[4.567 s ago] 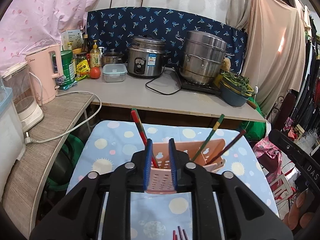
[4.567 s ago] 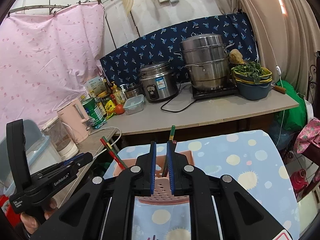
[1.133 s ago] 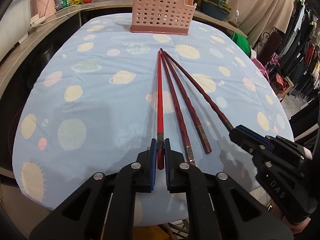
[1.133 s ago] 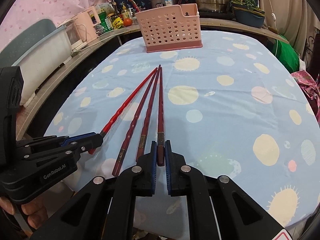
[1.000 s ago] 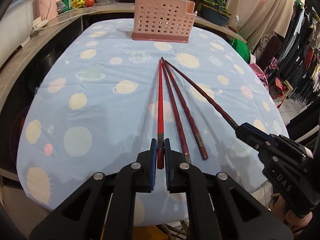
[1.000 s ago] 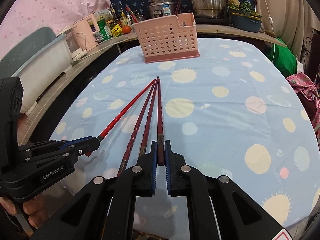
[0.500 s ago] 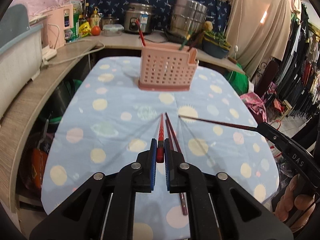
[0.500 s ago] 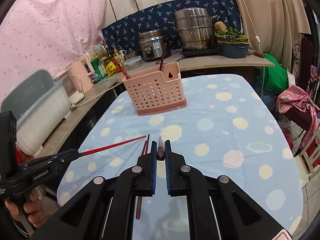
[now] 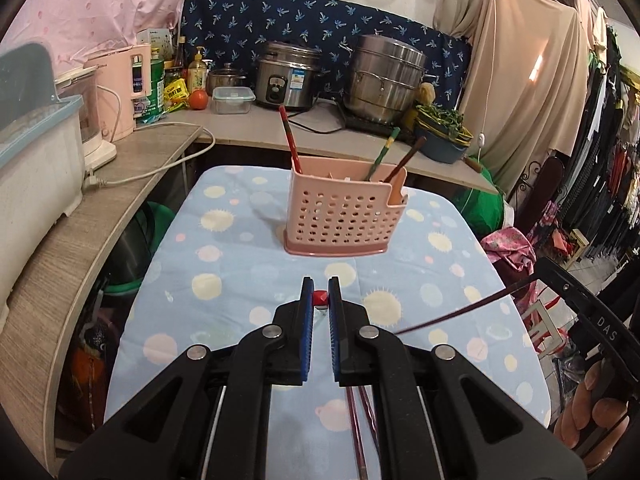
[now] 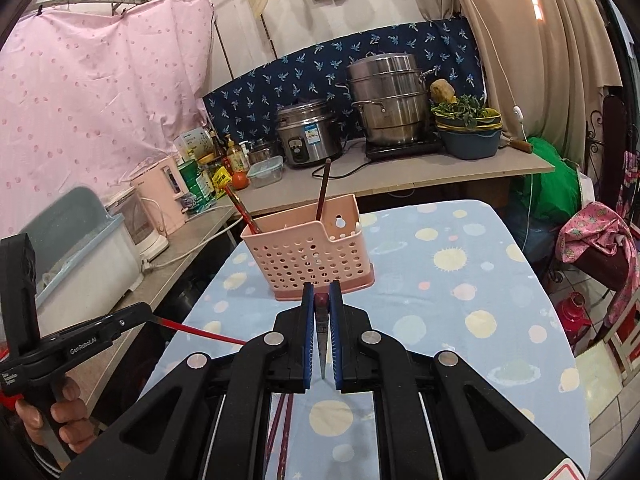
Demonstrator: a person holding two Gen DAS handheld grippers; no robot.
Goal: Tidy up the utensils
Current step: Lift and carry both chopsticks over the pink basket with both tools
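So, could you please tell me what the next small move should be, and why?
Probably carry both held chopsticks forward over the pink basket. The left tongs grip a red chopstick, the right tongs a dark one, both lifted off the table.

Legible markings: "DAS" in white letters on the black body of the right tool [image 9: 576, 292], seen from the left wrist view. "GenRobot.AI" in white on the black body of the left tool [image 10: 136, 316], seen from the right wrist view. Labels on bench goods are too small to read.
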